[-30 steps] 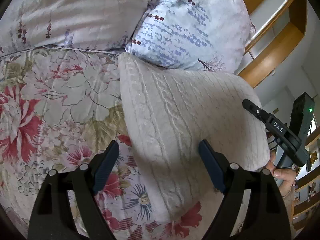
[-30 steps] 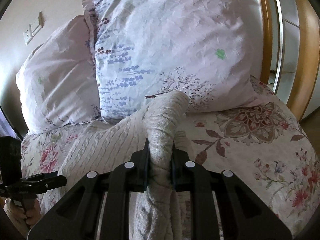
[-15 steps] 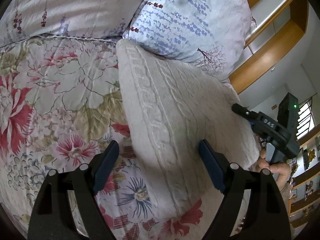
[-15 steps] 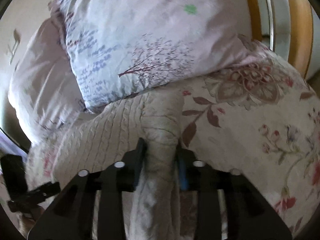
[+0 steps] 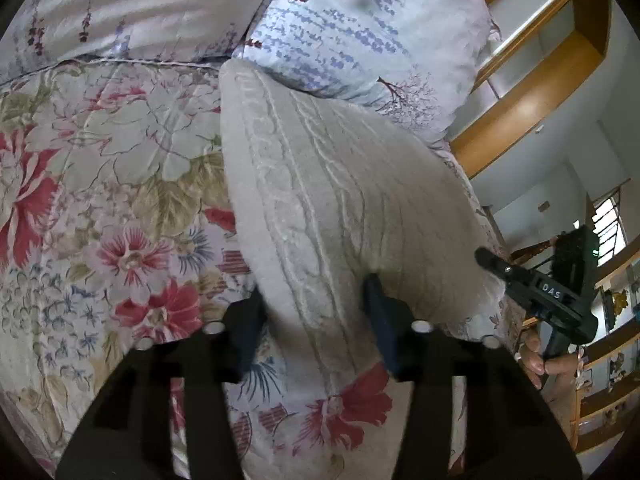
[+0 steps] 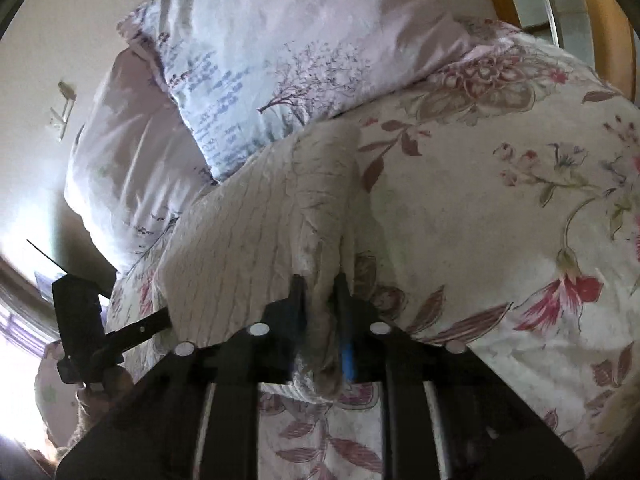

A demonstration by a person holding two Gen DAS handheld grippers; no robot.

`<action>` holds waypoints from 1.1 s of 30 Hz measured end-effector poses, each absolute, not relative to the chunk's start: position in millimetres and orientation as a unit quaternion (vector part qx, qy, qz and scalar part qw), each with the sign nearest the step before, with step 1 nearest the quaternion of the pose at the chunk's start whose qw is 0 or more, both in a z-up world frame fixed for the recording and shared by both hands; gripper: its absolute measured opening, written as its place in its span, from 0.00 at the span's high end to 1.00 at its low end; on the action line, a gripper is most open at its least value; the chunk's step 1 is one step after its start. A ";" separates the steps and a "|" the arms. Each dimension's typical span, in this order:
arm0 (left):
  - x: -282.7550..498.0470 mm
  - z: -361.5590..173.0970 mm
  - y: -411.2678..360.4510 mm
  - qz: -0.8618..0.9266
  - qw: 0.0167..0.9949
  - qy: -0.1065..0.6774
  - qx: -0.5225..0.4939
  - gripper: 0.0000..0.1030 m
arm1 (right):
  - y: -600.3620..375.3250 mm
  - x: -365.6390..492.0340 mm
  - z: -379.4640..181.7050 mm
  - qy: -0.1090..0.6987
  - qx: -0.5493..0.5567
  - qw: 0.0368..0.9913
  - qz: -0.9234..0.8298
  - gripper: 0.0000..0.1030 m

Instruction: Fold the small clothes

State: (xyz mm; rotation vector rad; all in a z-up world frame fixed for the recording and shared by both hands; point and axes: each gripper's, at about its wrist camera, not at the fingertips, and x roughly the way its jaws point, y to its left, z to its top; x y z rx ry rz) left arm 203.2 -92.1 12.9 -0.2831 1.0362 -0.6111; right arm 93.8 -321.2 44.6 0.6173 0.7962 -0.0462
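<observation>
A cream cable-knit sweater (image 5: 332,200) lies on the floral bedspread (image 5: 104,184), its far end against the pillows. My left gripper (image 5: 314,300) has its jaws partly closed around the sweater's near edge, pinching a wide fold. In the right wrist view the sweater (image 6: 248,232) stretches to the left, and my right gripper (image 6: 320,292) is shut on a bunched edge of it. The right gripper also shows in the left wrist view (image 5: 536,292) at the sweater's right side; the left gripper shows in the right wrist view (image 6: 120,328).
Two floral pillows (image 5: 360,32) lean at the head of the bed. A wooden headboard and shelves (image 5: 532,80) stand to the right. The bedspread (image 6: 500,220) extends right of the sweater.
My left gripper's jaws have closed in from wide open onto the sweater's near edge. The right gripper, still clamped on the sweater, has tilted and dropped lower toward the bed.
</observation>
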 end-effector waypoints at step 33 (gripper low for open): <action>185.3 14.6 -101.0 -0.255 0.845 0.467 -0.058 0.64 | -319.3 82.0 29.7 0.389 0.268 0.878 -0.076 0.89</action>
